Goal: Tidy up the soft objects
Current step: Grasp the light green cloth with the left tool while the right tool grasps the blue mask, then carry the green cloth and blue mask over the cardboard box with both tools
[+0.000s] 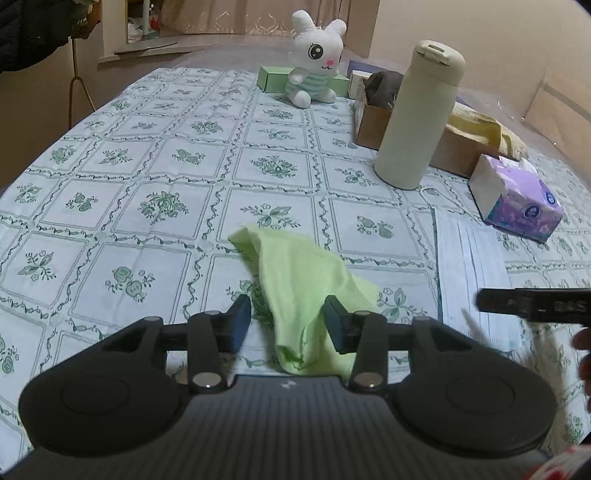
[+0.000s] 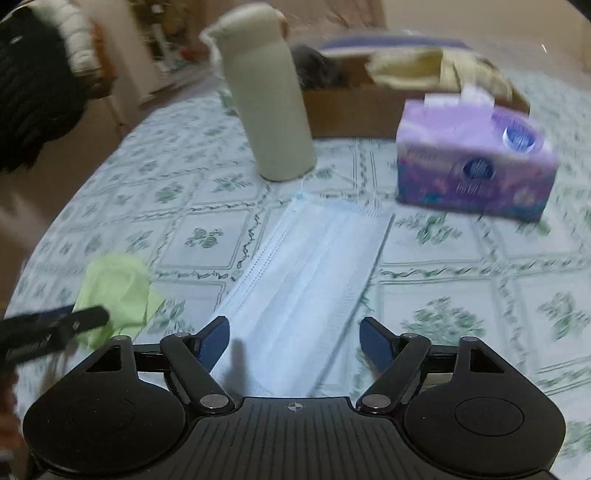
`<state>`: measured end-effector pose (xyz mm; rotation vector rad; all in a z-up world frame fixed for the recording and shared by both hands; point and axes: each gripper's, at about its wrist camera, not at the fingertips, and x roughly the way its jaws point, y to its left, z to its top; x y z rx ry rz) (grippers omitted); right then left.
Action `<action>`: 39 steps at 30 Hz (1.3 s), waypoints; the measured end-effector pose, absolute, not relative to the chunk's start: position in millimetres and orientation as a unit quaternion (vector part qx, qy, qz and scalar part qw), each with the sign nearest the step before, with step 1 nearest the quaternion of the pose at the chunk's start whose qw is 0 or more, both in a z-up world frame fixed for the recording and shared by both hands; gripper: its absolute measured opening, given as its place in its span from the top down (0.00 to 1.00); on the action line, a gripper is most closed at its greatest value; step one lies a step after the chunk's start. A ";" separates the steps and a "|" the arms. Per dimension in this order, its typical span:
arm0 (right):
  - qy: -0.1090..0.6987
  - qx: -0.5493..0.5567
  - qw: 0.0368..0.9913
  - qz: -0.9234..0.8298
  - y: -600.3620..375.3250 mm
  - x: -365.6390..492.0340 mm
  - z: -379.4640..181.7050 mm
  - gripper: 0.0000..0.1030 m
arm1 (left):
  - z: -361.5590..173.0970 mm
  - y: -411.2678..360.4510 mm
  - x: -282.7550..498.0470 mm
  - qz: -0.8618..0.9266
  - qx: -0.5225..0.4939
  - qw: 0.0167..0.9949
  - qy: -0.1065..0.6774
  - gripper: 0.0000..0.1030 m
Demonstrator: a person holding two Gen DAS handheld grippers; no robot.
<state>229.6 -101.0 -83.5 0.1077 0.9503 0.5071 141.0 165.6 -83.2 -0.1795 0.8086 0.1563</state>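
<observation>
Now green cloth (image 1: 295, 291) between parted left claw (image 1: 288, 323) pads; face mask (image 2: 306, 273) under wide-open right claw (image 2: 293, 341)

A white tablecloth printed with green floral squares (image 1: 155, 155) covers the table and fills most of both views. Beyond its far edge runs a pale beige wall (image 1: 461, 22), with light curtain fabric (image 1: 221, 14) hanging to the left of it. Left of the cloth, dark clothing (image 1: 33, 33) hangs near a thin metal stand (image 1: 75, 81). The light is dim and warm.
</observation>
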 end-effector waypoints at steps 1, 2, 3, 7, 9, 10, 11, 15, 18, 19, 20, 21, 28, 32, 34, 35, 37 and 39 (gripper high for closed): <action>0.446 0.047 0.862 0.235 -94.6 230.9 -83.7 0.18 | -82.7 166.4 141.9 0.076 -0.087 0.913 0.391 0.61; 0.444 0.040 0.865 0.232 -87.3 232.8 -84.0 0.16 | -82.3 167.2 142.6 0.076 -0.086 0.914 0.389 0.60; 0.445 0.034 0.865 0.229 -79.9 234.1 -84.2 0.13 | -81.8 168.1 143.6 0.078 -0.085 0.914 0.388 0.60; 0.435 -0.007 0.875 0.212 -57.3 234.5 -89.8 0.10 | -80.5 171.3 146.3 0.079 -0.087 0.916 0.384 0.56; 0.427 -0.036 0.881 0.200 -46.4 232.9 -94.1 0.08 | -81.0 172.1 147.5 0.081 -0.085 0.916 0.383 0.56; 0.423 -0.042 0.884 0.197 -42.9 232.8 -96.8 0.07 | -81.4 172.5 148.1 0.082 -0.085 0.916 0.384 0.56; 0.418 -0.048 0.886 0.196 -41.0 232.0 -98.9 0.07 | -82.0 172.8 148.8 0.082 -0.087 0.915 0.385 0.56; 0.398 -0.070 0.890 0.214 -43.0 226.8 -104.4 0.13 | -83.3 171.0 150.7 0.073 -0.088 0.916 0.385 0.56; 0.384 -0.084 0.889 0.236 -46.7 222.2 -101.6 0.36 | -84.8 168.5 152.8 0.070 -0.088 0.915 0.387 0.55; 0.381 -0.088 0.887 0.244 -47.1 221.1 -100.1 0.42 | -85.2 167.5 153.6 0.068 -0.089 0.915 0.387 0.54; 0.377 -0.093 0.886 0.254 -48.8 220.1 -99.2 0.55 | -85.6 166.3 154.4 0.067 -0.090 0.915 0.388 0.52; 0.375 -0.096 0.885 0.259 -49.9 219.3 -98.3 0.67 | -85.9 164.7 154.9 0.066 -0.089 0.915 0.389 0.52; 0.371 -0.100 0.876 0.292 -64.7 211.2 -97.4 0.94 | -88.9 143.6 160.9 0.045 -0.069 0.914 0.397 0.43; 0.372 -0.096 0.873 0.301 -74.2 207.7 -97.2 0.94 | -92.9 128.5 167.9 0.044 -0.044 0.913 0.404 0.45; 0.374 -0.089 0.872 0.304 -78.5 207.2 -96.8 0.94 | -94.2 123.6 170.4 0.046 -0.031 0.912 0.405 0.49; 0.375 -0.086 0.871 0.306 -80.8 207.1 -96.8 0.94 | -94.7 122.0 171.5 0.047 -0.028 0.912 0.406 0.53; 0.376 -0.080 0.870 0.309 -84.5 207.1 -96.7 0.94 | -94.9 121.1 173.1 0.049 -0.024 0.912 0.407 0.58; 0.377 -0.074 0.869 0.312 -87.4 208.0 -96.5 0.94 | -95.0 121.8 174.5 0.052 -0.021 0.911 0.408 0.64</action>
